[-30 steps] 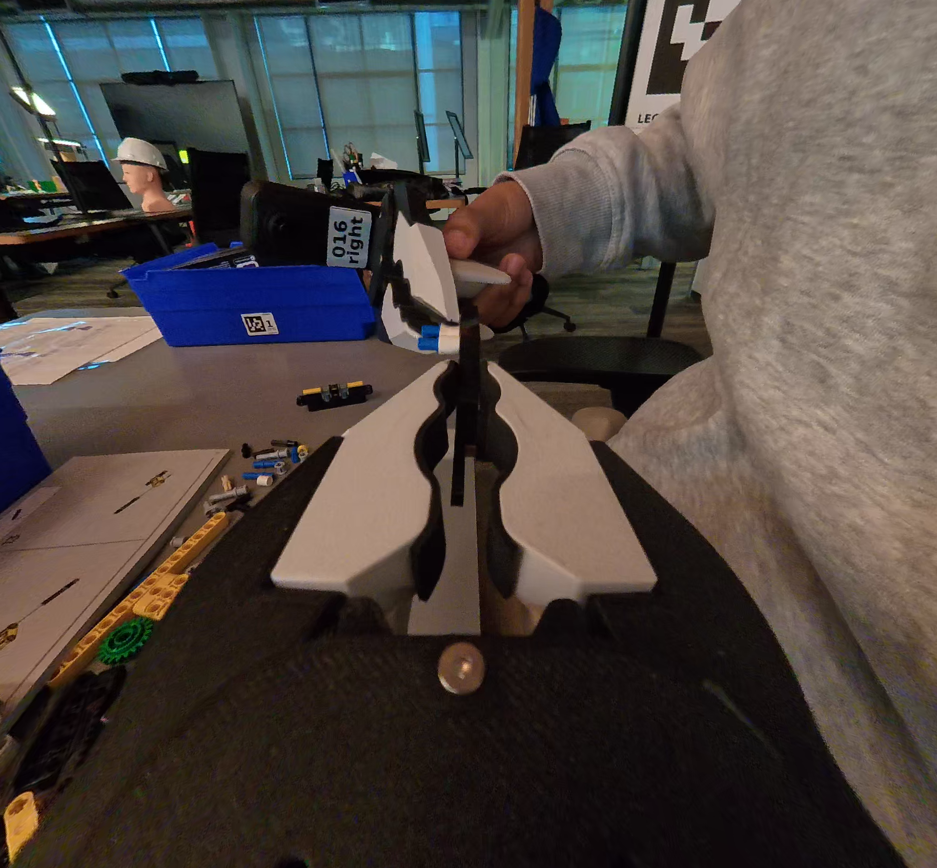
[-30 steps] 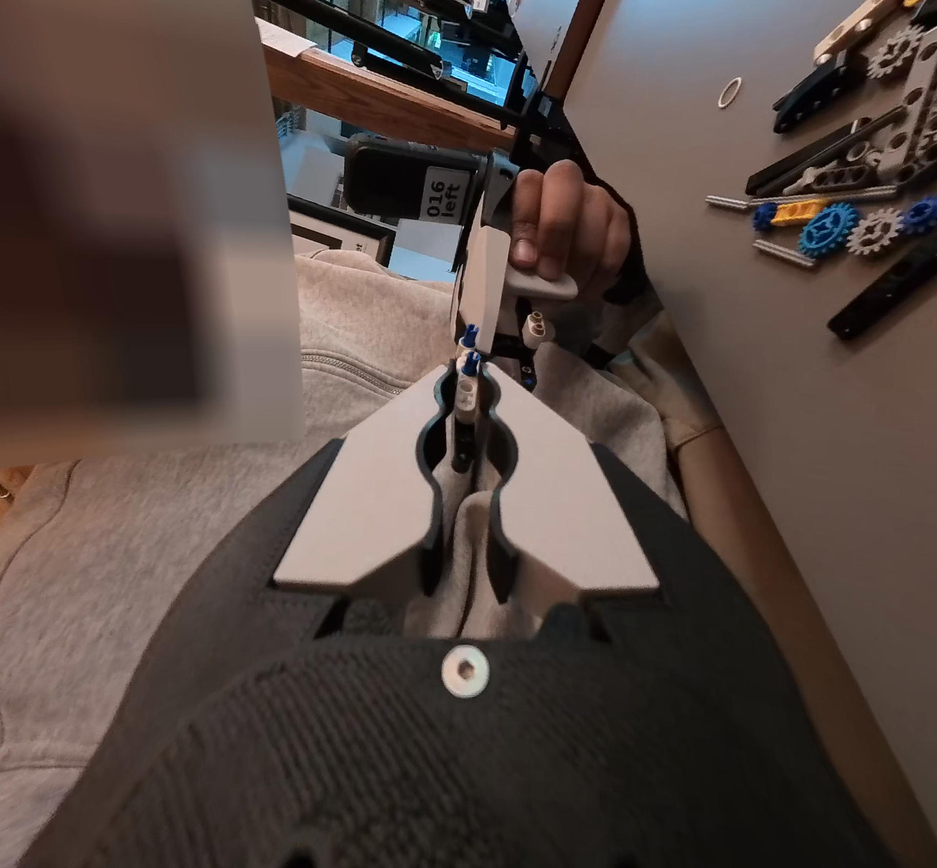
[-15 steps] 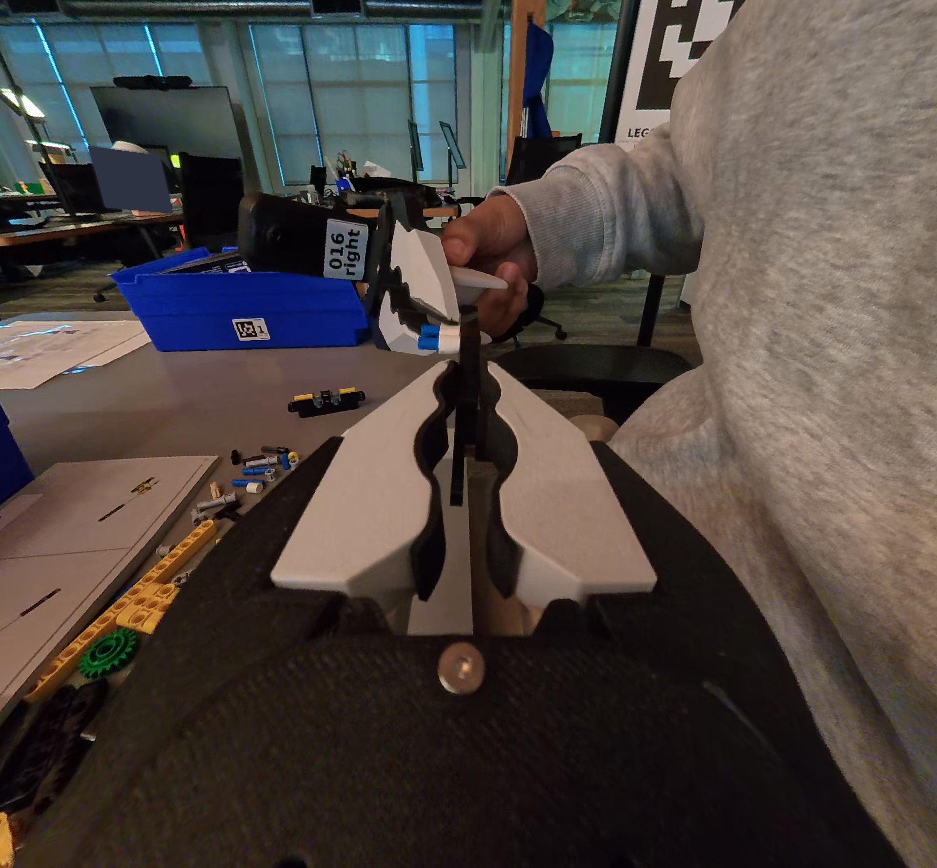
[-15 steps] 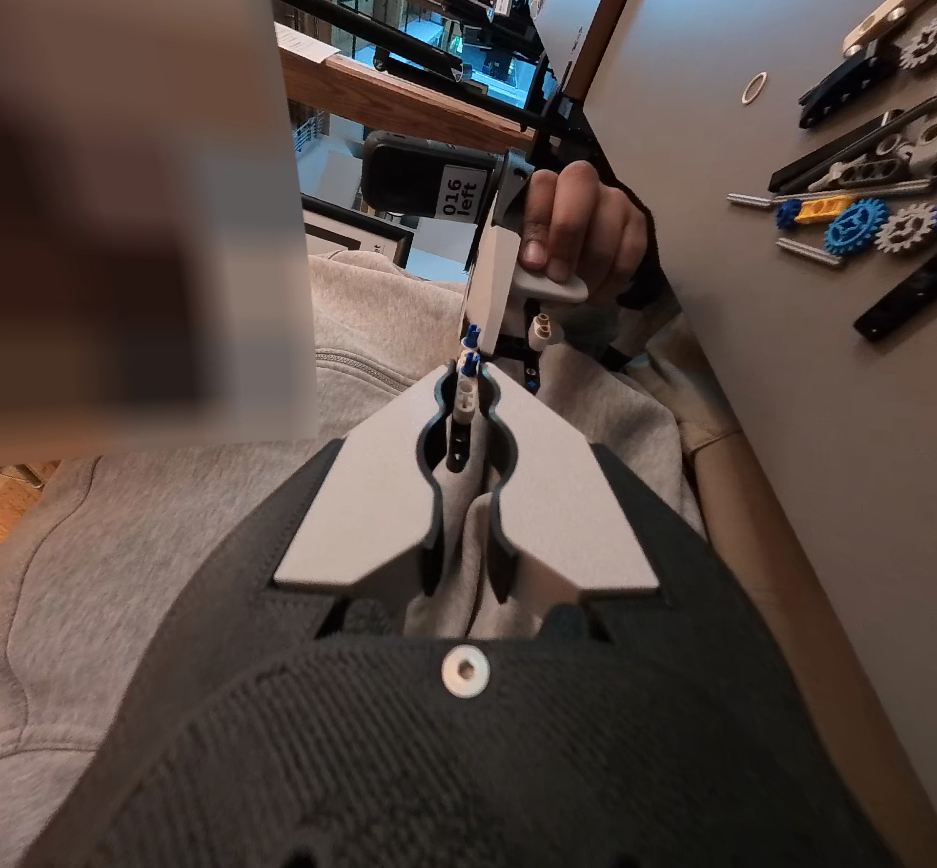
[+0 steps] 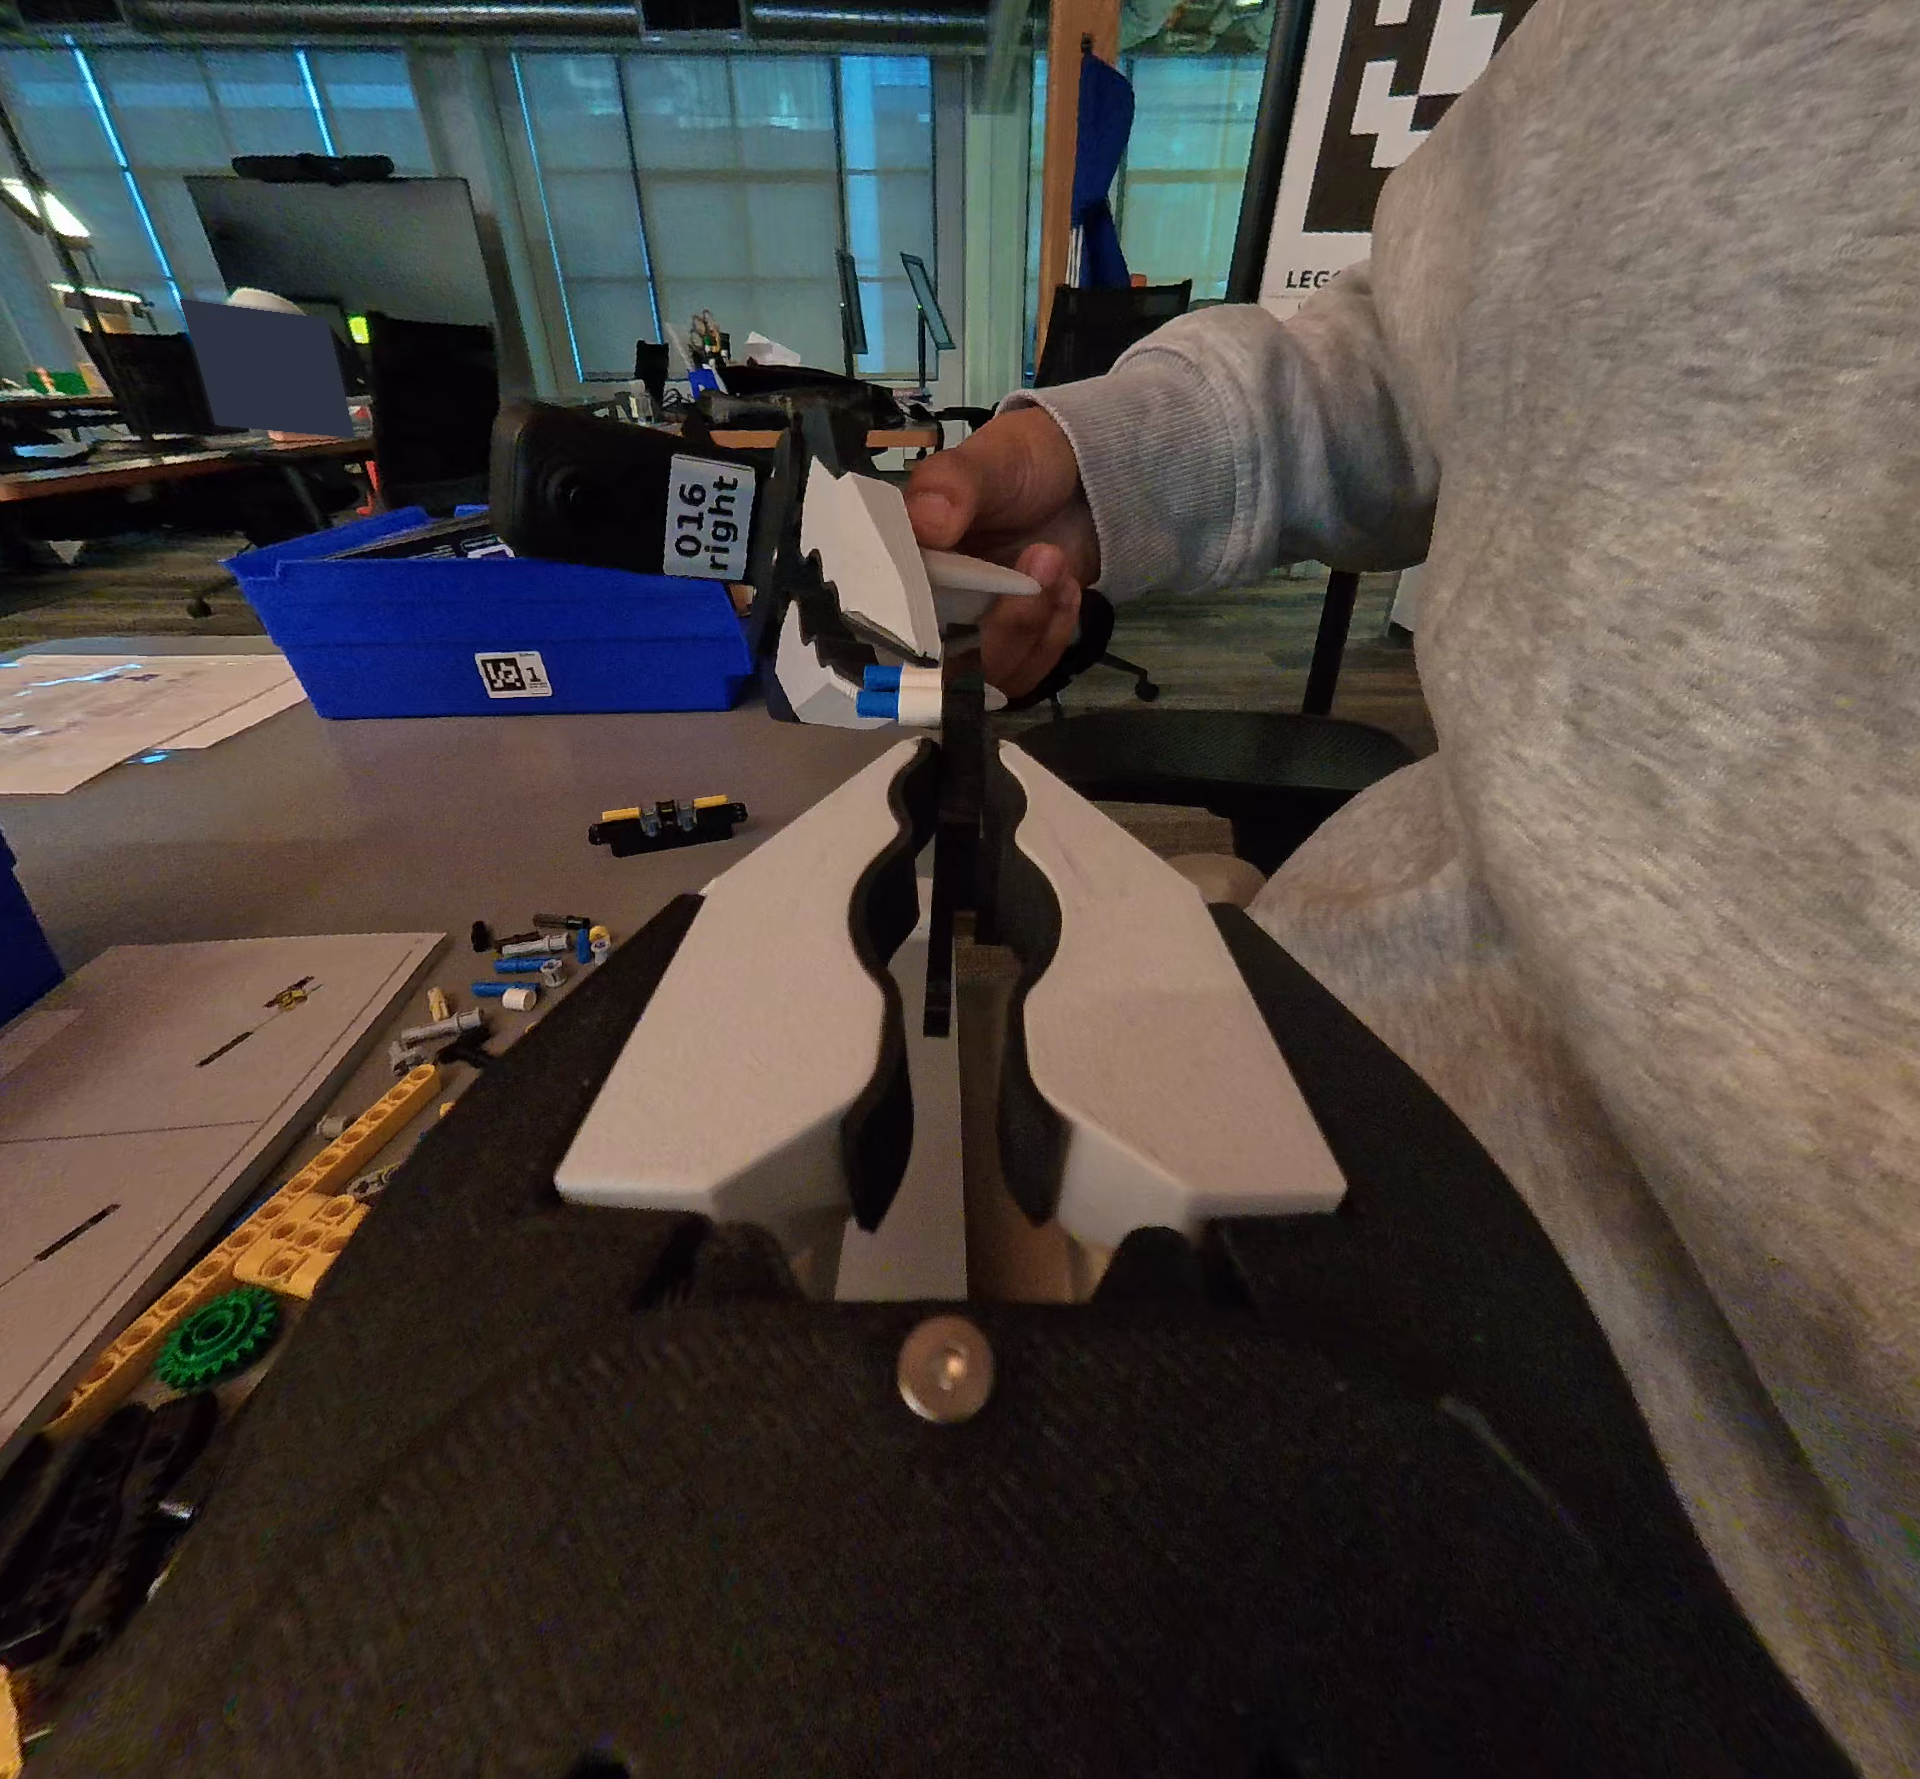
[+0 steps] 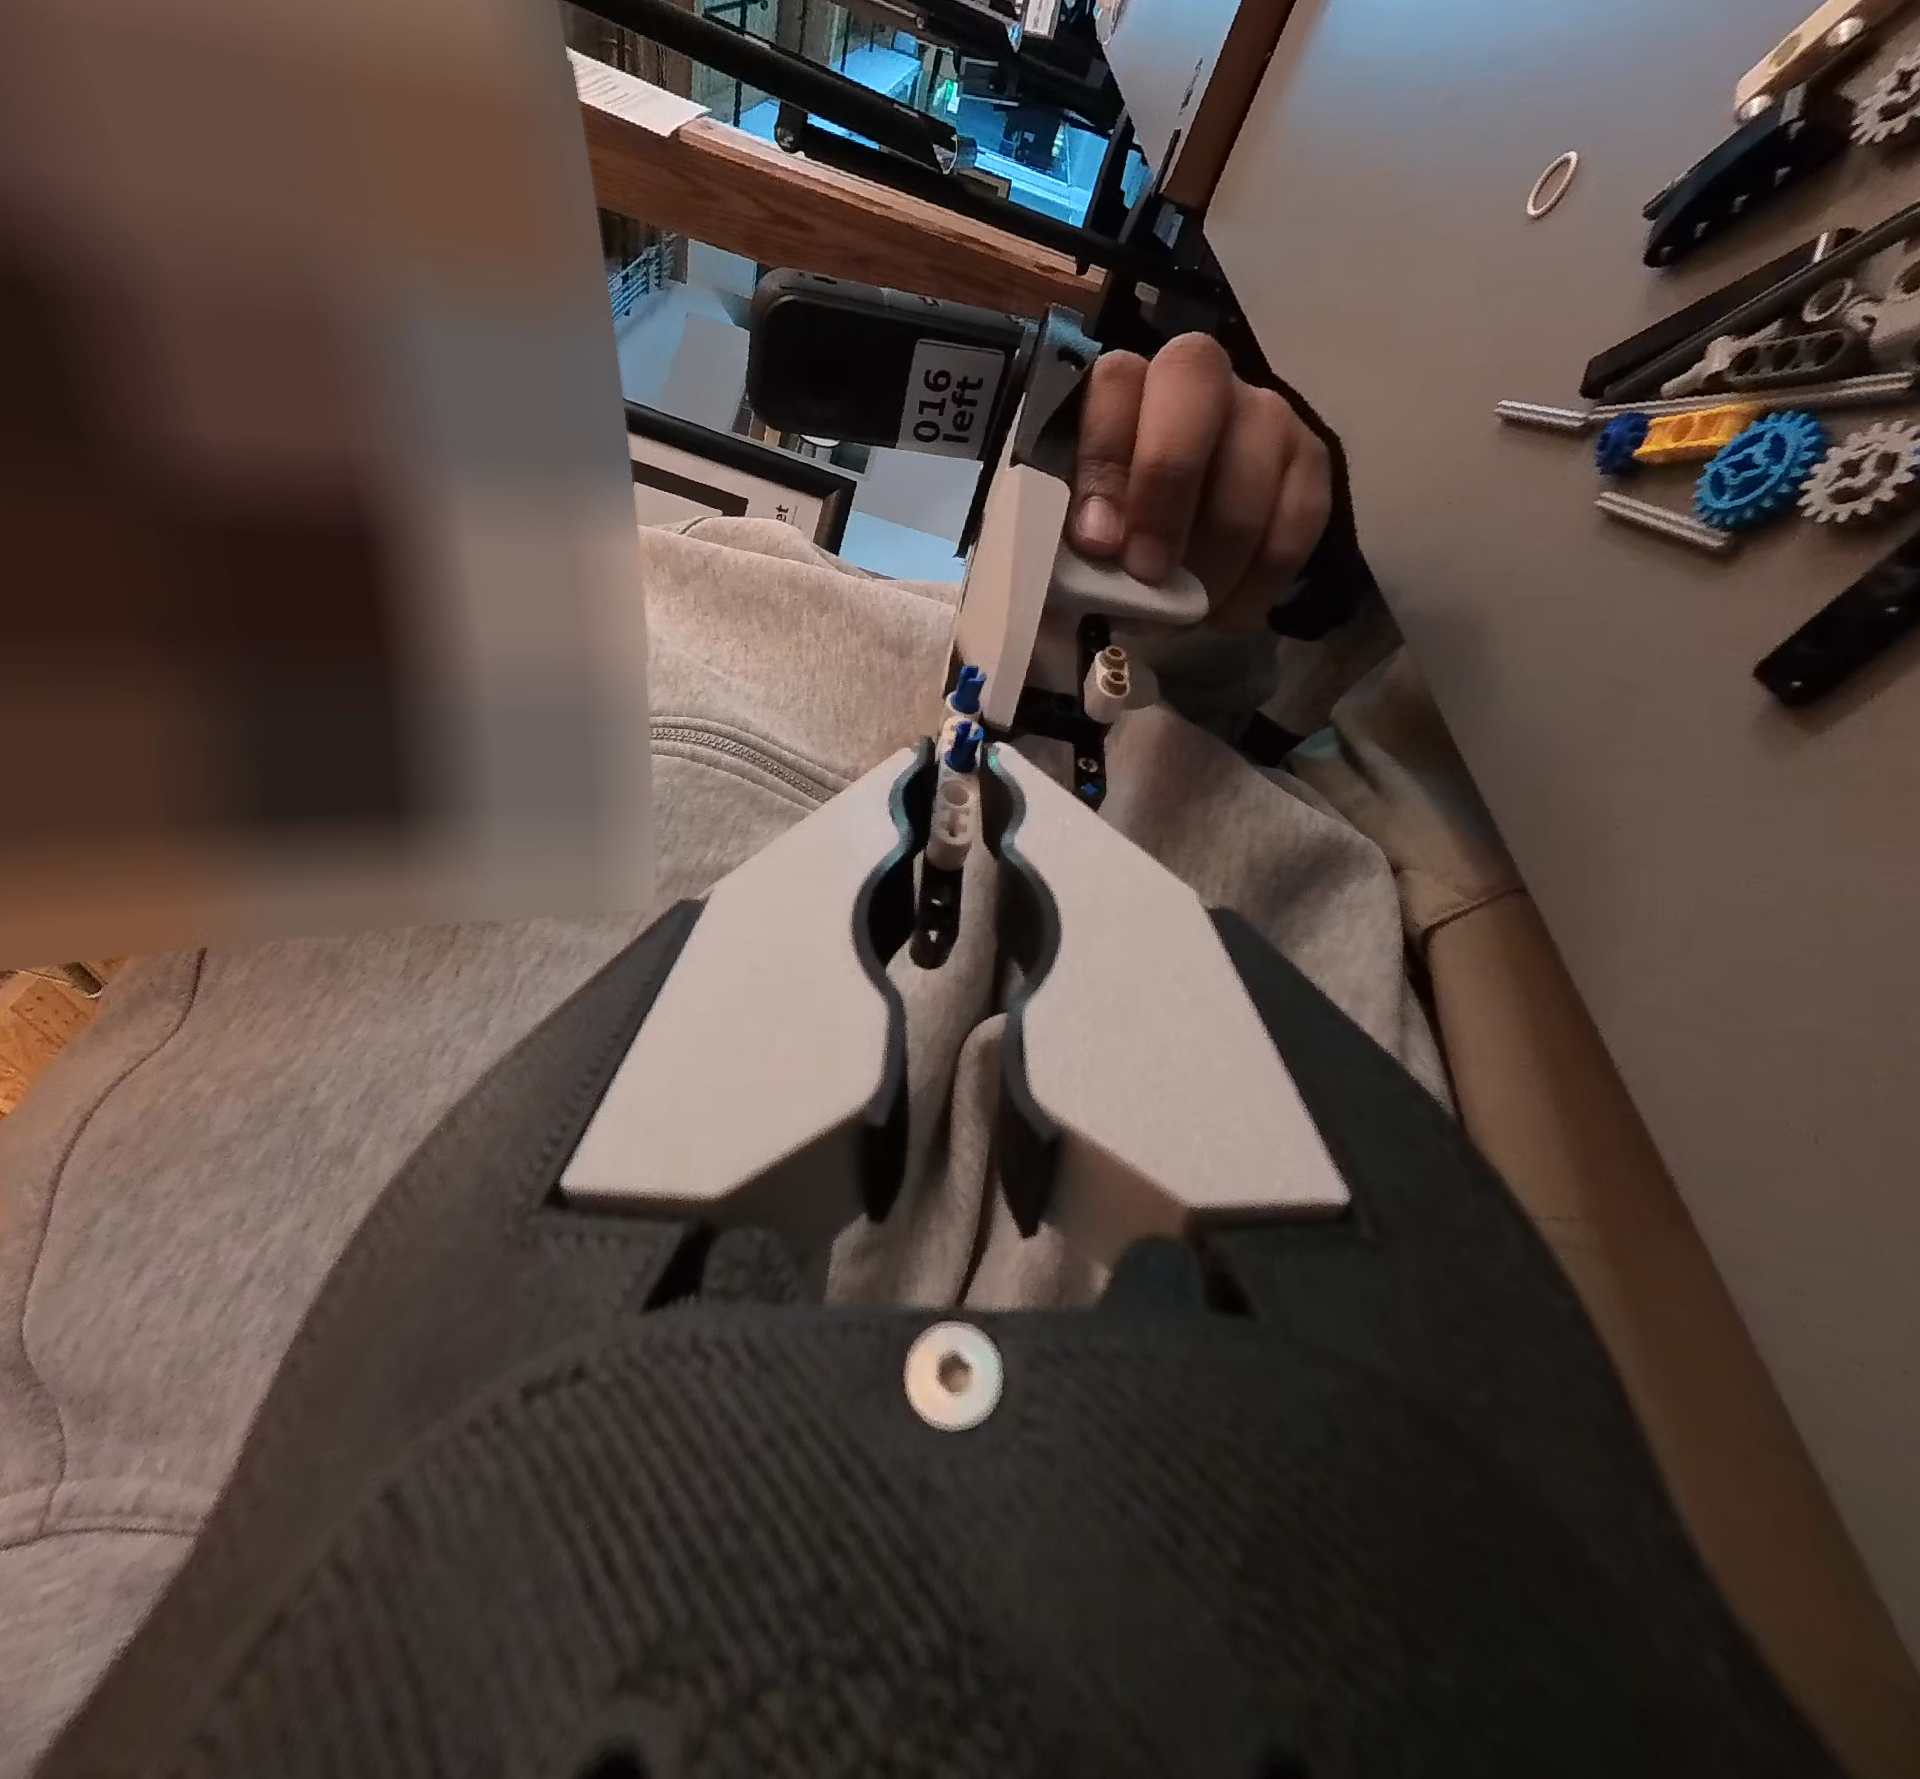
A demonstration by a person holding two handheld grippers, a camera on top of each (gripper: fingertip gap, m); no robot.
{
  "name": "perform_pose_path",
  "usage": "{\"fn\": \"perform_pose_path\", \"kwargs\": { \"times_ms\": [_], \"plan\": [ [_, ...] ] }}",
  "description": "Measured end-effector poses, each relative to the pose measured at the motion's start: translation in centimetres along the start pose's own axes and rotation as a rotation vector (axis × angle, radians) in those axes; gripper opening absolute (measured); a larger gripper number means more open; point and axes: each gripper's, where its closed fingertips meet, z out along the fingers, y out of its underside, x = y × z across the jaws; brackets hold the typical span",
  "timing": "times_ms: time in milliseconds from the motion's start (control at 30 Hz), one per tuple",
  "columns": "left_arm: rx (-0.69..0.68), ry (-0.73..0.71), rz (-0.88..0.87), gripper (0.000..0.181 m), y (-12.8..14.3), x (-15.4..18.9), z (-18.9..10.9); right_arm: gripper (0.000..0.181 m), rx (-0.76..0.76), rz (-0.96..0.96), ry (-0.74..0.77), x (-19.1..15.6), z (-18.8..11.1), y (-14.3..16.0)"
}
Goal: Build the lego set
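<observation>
Above the person's lap beside the grey surface, the left tool clamps a black beam while the right tool grips a white connector with 2 blue pins, apparently mid-joining, so pressing them together squarely likely comes next.

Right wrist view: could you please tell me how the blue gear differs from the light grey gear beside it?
The blue plastic gear is bright blue, the light grey plastic gear pale. The blue gear shows whole; the grey gear runs to the frame edge. The blue gear adjoins a short yellow piece; the grey gear does not. Both lie flat on the grey table, side by side.
</observation>
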Motion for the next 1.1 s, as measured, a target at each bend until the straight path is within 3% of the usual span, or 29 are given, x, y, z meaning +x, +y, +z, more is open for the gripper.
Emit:
{"fn": "perform_pose_path", "kwargs": {
  "times_ms": [167,267,500,667,833,967,1100],
  "plan": [
    [-0.004,-0.01,0.003,0.004,0.1,-0.2,0.0,0.009,-0.003,0.001,0.004,0.0,0.0,0.0],
    [-0.005,-0.019,0.002,0.004,0.1,-0.4,-0.1,0.031,0.001,0.0,0.037,0.3,-0.5,-0.2],
    [0.002,-0.078,0.011,0.004,0.0,-1.4,-0.3,0.026,0.125,-0.192,0.223,0.6,-3.3,-2.5],
    [-0.025,-0.484,0.256,0.004,-0.9,-6.0,-2.6,0.036,0.213,-0.589,0.598,1.5,-5.9,-4.3],
    [-0.27,-0.939,0.634,0.005,-0.9,-10.5,-7.0,0.031,0.284,-0.787,0.696,0.5,-5.5,-4.5],
    [-0.504,-1.067,0.936,0.005,-0.5,-11.4,-8.5,0.03,0.319,-0.804,0.693,0.8,-5.4,-4.1],
    [-0.577,-1.105,1.085,0.005,-0.9,-11.1,-8.3,0.032,0.334,-0.775,0.67,1.3,-5.1,-3.7]
  ]
}}
